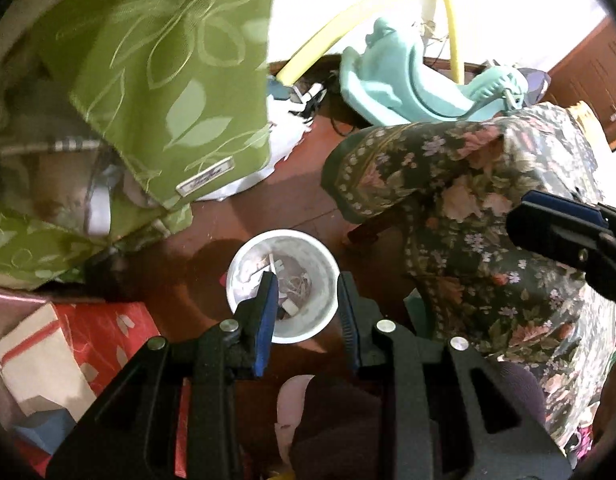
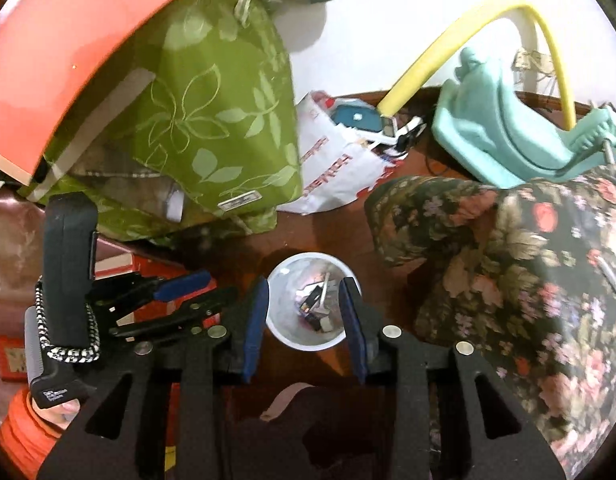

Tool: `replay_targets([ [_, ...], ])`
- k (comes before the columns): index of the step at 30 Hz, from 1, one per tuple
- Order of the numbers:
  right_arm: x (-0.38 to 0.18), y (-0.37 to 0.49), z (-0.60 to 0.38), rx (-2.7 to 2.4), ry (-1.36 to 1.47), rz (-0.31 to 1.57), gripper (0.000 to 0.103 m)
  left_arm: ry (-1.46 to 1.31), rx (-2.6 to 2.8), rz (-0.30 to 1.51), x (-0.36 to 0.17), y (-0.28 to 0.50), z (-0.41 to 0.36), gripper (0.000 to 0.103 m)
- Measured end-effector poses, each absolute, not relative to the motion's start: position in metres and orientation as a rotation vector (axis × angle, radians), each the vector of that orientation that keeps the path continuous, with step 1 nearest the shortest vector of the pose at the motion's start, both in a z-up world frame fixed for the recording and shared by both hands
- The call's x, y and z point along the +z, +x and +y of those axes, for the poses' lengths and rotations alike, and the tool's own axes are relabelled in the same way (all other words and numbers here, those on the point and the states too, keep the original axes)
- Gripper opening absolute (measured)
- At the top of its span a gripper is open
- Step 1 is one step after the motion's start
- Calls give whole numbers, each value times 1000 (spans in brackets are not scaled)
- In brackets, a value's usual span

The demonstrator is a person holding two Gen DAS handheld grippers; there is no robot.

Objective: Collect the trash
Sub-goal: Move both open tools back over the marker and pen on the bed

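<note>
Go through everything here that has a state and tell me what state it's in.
white bin: upright, uncovered, scraps inside
left gripper: open, nothing held, above the bin
right gripper: open, nothing held, above the bin
green leaf-print bag: sagging

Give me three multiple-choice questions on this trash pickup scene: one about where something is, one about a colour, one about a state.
1. Where does the white bin stand?
A. on the floor, left of the floral cloth
B. on a shelf
C. on the teal plastic seat

2. What colour is the leaf-patterned cloth?
A. blue
B. green
C. grey

3. What is in the bin?
A. nothing
B. water
C. scraps of trash

Answers: 1 A, it rests on the red-brown floor; 2 B, green with pale leaves; 3 C, scraps lie in its bottom.
</note>
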State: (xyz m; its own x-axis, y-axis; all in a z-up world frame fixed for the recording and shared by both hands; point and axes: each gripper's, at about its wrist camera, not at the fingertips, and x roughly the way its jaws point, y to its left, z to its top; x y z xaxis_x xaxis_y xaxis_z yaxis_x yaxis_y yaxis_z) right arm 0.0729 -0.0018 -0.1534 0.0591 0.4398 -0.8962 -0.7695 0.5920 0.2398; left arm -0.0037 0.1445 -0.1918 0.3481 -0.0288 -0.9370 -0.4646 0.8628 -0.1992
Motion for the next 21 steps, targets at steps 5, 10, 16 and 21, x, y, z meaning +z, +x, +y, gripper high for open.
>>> replay_targets([
  [5, -132, 80, -37, 885, -312, 1128, 33, -429, 265, 1159, -168, 9, 119, 30],
  [10, -109, 95, -83, 799, -270, 1056, 33, -355, 224, 1110, -140, 27, 86, 30],
  [16, -83, 112, -150, 691, -202, 951, 51, -285, 134, 1040, -104, 60, 39, 31],
  [21, -73, 133, -203, 585, -201, 912, 51, -220, 49, 1000, -83, 97, -7, 44],
])
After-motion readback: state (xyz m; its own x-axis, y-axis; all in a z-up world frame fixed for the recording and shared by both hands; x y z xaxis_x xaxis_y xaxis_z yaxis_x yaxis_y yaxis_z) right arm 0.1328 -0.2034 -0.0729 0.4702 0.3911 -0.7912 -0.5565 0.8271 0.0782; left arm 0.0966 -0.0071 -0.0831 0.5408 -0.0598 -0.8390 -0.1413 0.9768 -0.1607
